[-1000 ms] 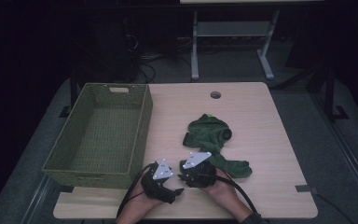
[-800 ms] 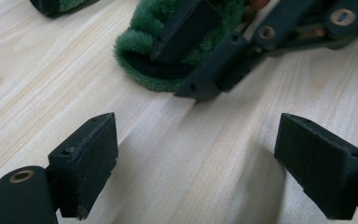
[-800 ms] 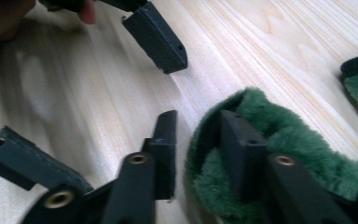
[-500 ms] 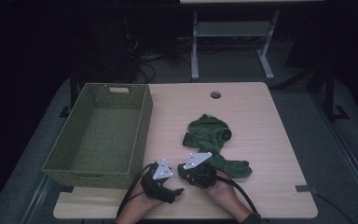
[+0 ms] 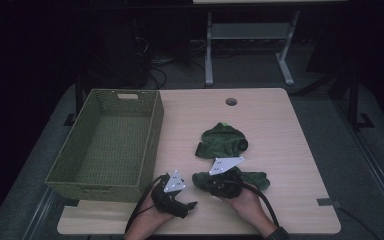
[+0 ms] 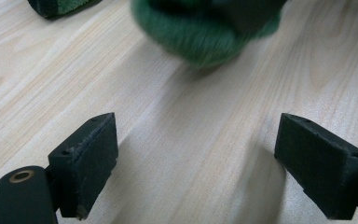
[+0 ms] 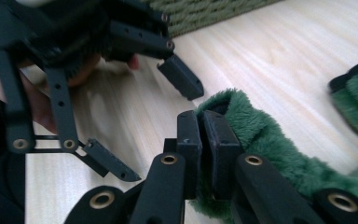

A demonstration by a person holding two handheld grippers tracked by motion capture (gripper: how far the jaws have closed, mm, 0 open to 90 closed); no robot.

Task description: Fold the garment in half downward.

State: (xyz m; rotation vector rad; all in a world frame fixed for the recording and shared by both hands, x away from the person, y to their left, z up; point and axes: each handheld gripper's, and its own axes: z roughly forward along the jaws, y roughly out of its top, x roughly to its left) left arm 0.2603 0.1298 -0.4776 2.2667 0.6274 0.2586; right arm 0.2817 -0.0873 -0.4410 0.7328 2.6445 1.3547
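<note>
Pinching the near end of the fuzzy dark-green fabric piece (image 7: 279,154), my right gripper (image 7: 201,140) has just been closing, and in the right gripper view its two black jaws now stand almost together with the plush edge of the cloth caught at them; in the high view that same right gripper (image 5: 211,184) sits over the nearer green piece (image 5: 256,179), which lies on the pale wooden table (image 5: 290,130) towards its front edge, right of centre; a second fuzzy green piece (image 5: 222,141) lies just beyond it, nearer the table's middle, and I cannot tell whether the two join under the grey plate; my left gripper (image 6: 198,158) holds its jaws wide apart with bare table between them, the green cloth (image 6: 205,35) lying ahead of them and not touching; from above, the left gripper (image 5: 182,200) rests near the front edge, just beside the right one, close to the near corner of the olive-green woven rectangular basket (image 5: 150,145), which stands on the left part of the table.
</note>
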